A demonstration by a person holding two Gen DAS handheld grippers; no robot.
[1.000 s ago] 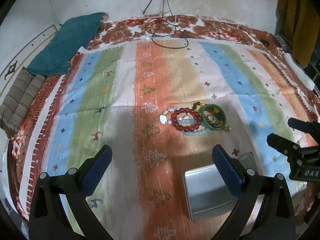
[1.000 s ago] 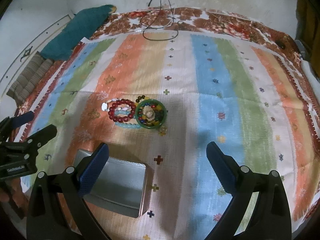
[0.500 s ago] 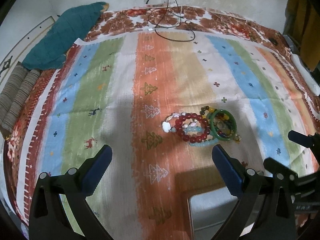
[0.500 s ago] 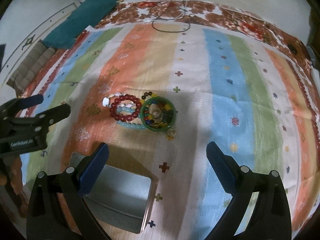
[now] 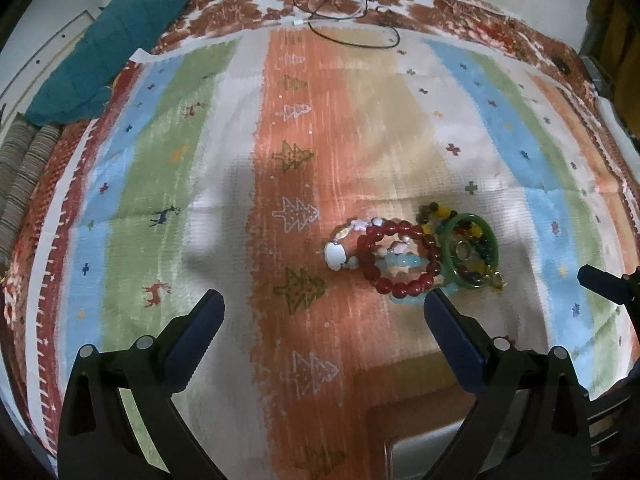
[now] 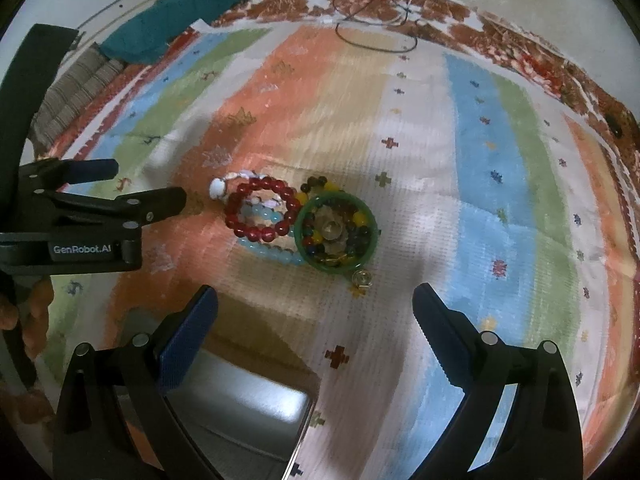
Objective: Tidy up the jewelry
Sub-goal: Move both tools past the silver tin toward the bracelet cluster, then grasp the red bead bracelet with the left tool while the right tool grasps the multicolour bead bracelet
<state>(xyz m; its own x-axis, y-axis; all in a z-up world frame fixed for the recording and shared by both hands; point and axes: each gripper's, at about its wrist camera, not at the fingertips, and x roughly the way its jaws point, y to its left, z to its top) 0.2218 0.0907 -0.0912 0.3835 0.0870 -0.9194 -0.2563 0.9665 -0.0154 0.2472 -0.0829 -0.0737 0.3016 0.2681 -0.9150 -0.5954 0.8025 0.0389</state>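
Note:
A heap of jewelry lies on the striped cloth: a red bead bracelet [image 5: 404, 290] [image 6: 236, 224], a green bangle [image 5: 448, 266] [image 6: 330, 269] ringing mixed coloured beads, a white shell bracelet [image 5: 335, 254] [image 6: 218, 189], a pale blue bead bracelet [image 5: 402, 261] [image 6: 276, 255] and a small gold ring [image 6: 362, 278]. An open metal tin [image 6: 240, 412] [image 5: 424, 452] sits near the front. My left gripper [image 5: 322, 306] [image 6: 146, 184] is open, left of and short of the heap. My right gripper [image 6: 314, 300] is open, just short of the bangle, holding nothing.
A teal cloth [image 5: 112, 52] and folded striped fabric [image 5: 20, 184] lie at the far left. A black cable [image 5: 352, 20] loops at the back edge. The striped cloth [image 6: 500, 184] stretches wide to the right. A hand [image 6: 24, 320] holds the left gripper.
Both grippers have moved forward toward the heap, which now looks larger and closer. The tin has slid toward the bottom of both views. Both stay open.

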